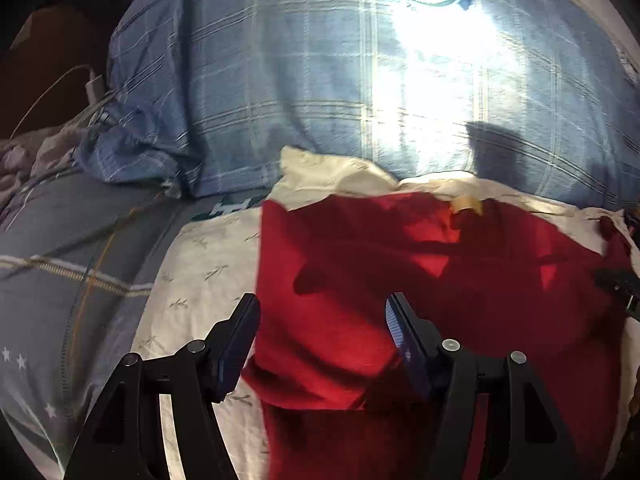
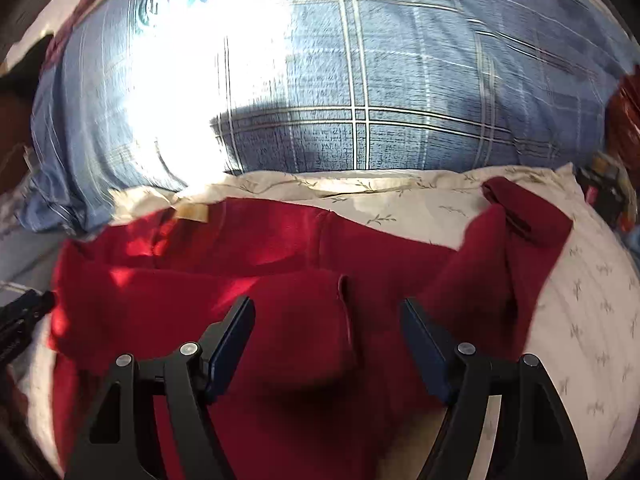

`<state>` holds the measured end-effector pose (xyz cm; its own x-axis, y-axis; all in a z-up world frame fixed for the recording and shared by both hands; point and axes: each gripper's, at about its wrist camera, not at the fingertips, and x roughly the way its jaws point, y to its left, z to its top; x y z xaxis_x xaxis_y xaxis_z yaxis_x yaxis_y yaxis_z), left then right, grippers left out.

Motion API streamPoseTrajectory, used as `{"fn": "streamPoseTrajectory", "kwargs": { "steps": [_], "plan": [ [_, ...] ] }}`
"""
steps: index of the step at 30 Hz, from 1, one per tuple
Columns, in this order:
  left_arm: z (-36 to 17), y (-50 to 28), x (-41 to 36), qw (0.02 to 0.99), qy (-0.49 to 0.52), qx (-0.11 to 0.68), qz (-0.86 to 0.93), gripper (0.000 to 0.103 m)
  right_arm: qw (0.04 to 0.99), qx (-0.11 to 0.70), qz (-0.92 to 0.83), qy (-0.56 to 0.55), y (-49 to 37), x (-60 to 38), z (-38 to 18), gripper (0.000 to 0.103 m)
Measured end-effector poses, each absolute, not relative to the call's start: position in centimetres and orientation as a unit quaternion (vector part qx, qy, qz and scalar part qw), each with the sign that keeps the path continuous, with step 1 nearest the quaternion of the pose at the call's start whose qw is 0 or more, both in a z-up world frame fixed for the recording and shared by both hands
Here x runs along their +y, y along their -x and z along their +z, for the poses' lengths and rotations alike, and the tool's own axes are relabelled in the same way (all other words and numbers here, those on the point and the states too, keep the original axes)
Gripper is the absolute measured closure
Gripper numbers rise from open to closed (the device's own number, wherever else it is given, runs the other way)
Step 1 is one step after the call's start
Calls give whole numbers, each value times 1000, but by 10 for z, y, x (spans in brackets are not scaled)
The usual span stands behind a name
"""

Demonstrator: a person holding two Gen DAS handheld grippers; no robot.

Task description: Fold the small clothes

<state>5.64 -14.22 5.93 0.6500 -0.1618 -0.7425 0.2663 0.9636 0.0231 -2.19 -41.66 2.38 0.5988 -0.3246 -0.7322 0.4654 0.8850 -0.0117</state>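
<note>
A small dark red garment (image 1: 400, 280) lies spread on a cream leaf-print pillow (image 1: 200, 272), a tan neck label (image 1: 466, 203) at its far edge. My left gripper (image 1: 322, 308) hovers open over the garment's left part, its fingers apart with no cloth pinched between them. In the right wrist view the same red garment (image 2: 280, 264) shows a folded-in sleeve (image 2: 308, 320) and a loose sleeve (image 2: 516, 220) trailing to the right. My right gripper (image 2: 328, 312) stands open above the folded sleeve, nothing gripped. The other gripper's black tip (image 2: 24, 312) shows at the left edge.
A large blue plaid pillow (image 1: 320, 80) lies behind the cream pillow (image 2: 580, 300), with a bright sun patch on it. A grey striped blanket (image 1: 60, 272) with stars lies at the left. A white charger and cable (image 1: 94, 84) sit at the far left.
</note>
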Motion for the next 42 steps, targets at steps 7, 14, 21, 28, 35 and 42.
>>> {"fn": "streamPoseTrajectory", "kwargs": {
  "steps": [7,14,21,28,35,42],
  "plan": [
    [8,-84,-150,896,-52,434,-79,36,889,404,-200,-78,5,-423,18,96],
    [-6,-103,-167,897,-50,433,-71,36,882,397,-245,-61,0,-436,12,96],
    [8,-87,-155,898,-47,431,-71,38,896,365,-228,-111,37,-434,35,68],
    [27,-68,-153,904,-44,419,-78,38,889,409,-189,-82,23,-399,11,70],
    [46,-50,-155,910,-43,403,-86,38,883,422,-197,-55,22,-389,11,70],
    [47,-43,-162,909,-44,403,-101,38,887,413,-195,-66,28,-387,16,67]
  ]
}}
